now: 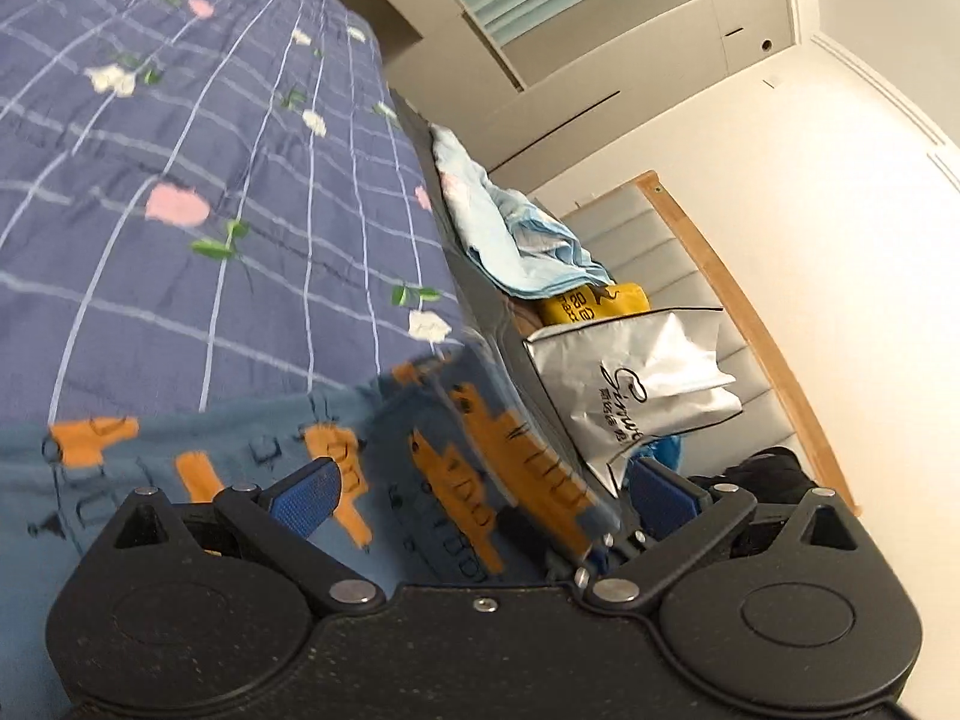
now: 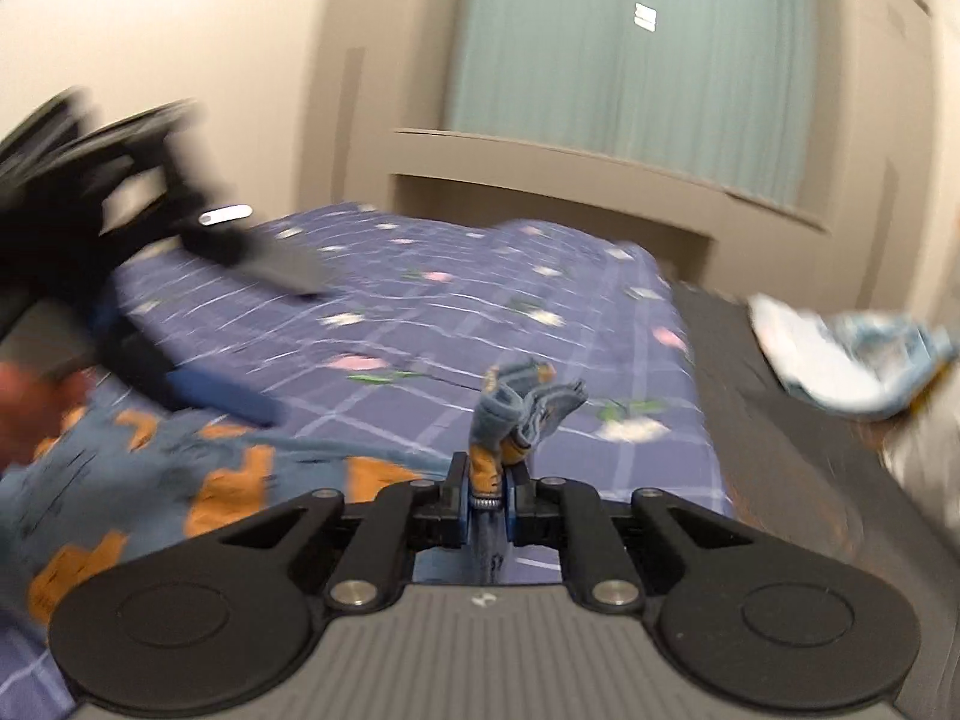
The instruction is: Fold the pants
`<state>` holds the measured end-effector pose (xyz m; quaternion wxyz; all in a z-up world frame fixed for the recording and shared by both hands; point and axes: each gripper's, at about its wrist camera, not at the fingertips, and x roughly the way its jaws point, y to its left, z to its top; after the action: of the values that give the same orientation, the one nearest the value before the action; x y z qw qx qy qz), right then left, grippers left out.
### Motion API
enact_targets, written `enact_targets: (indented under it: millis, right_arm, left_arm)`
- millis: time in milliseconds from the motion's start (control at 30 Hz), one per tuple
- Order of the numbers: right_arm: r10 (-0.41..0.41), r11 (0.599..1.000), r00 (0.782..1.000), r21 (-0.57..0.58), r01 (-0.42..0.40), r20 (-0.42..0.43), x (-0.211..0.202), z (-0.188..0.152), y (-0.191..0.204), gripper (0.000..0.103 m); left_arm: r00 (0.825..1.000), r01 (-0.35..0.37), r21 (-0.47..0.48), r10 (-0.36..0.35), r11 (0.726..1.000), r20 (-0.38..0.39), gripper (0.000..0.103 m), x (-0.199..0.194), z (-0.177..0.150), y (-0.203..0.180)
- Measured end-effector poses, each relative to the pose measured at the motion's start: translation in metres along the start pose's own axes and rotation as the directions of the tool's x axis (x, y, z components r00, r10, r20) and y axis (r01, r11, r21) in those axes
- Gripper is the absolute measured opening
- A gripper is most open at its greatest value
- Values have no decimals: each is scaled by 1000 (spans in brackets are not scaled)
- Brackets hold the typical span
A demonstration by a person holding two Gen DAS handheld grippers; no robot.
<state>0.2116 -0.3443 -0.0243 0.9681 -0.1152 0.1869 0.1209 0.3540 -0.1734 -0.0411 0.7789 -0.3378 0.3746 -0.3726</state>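
Pinched between the right gripper's (image 2: 485, 495) pads, the pants (image 2: 180, 480) trail left beneath the spread left gripper (image 1: 480, 489); that small bunched pinch may slip under tension.
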Motion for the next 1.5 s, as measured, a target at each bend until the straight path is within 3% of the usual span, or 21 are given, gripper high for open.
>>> enact_targets:
  millis: [100,167,333,367,400,467,600,867,1100,1367,1500]
  right_arm:
    - [53,994,998,-94,-55,-21,-6,2,34,12]
    - [92,983,994,-153,-99,-51,-9,-1,57,12]
    - [120,953,986,-266,-146,-111,-8,-18,98,13]
    - [119,950,986,-274,-147,-118,-6,-20,102,13]
    - [117,950,985,-277,-148,-125,-4,-23,106,13]
    - [114,953,984,-266,-148,-138,-1,-27,104,13]
    - [112,960,982,-239,-146,-151,6,-31,104,15]
    - [111,970,987,-203,-133,-115,-4,-31,104,15]
    - [151,975,987,-159,-158,-56,-26,-6,120,15]
    - [272,952,961,-132,-276,-53,-45,9,165,15]
    - [331,931,940,-134,-340,-83,-43,9,192,14]
  left_arm:
    - [1000,5,-47,-6,999,-9,101,-6,-9,14]
    - [1000,-19,-78,17,997,-17,95,-10,-17,24]
    - [991,-131,-100,130,986,-13,68,-20,-39,39]
    - [988,-154,-101,154,983,-13,57,-21,-41,40]
    - [984,-177,-98,176,979,-13,47,-21,-43,42]
    - [980,-199,-97,201,975,2,39,-21,-43,44]
    - [966,-256,-94,258,962,8,12,-21,-44,45]
    - [959,-276,-40,278,960,55,10,-44,-41,24]
    - [951,-287,-4,285,958,116,10,-92,-37,4]
    - [923,-360,23,352,933,157,10,-165,-54,11]
    - [906,-395,-14,392,919,161,10,-195,-63,29]
